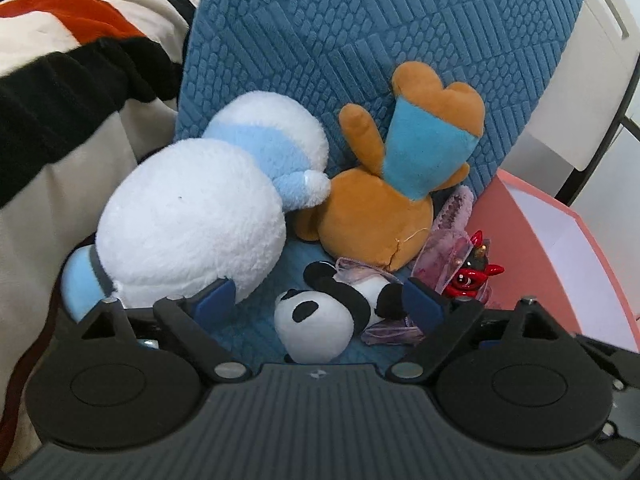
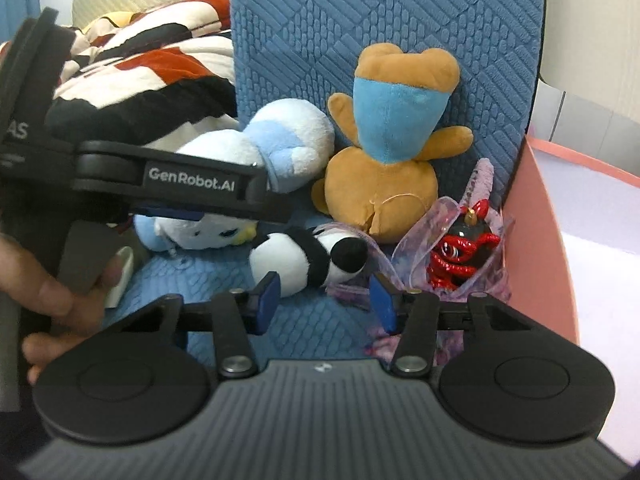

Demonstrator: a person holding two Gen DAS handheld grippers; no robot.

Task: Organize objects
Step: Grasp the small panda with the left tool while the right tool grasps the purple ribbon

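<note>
On a blue quilted chair seat (image 1: 256, 328) lie a large white and light-blue plush (image 1: 192, 220), an orange bear plush with a blue patch (image 1: 380, 204), a small panda plush (image 1: 320, 316) and a red and black figurine (image 1: 472, 272) in a sheer purple pouch (image 1: 448, 224). My left gripper (image 1: 320, 300) is open, its fingers either side of the panda, not touching it. My right gripper (image 2: 324, 296) is open and empty just in front of the panda (image 2: 304, 256). The bear (image 2: 384, 176), white plush (image 2: 280, 136) and figurine (image 2: 460, 248) show there too.
The chair's blue backrest (image 1: 360, 20) stands behind the toys. A pink box (image 1: 560, 248) stands at the right, also in the right wrist view (image 2: 544, 240). A striped red, black and white blanket (image 1: 60, 60) lies at the left. The left gripper's arm (image 2: 168, 184) crosses the right wrist view.
</note>
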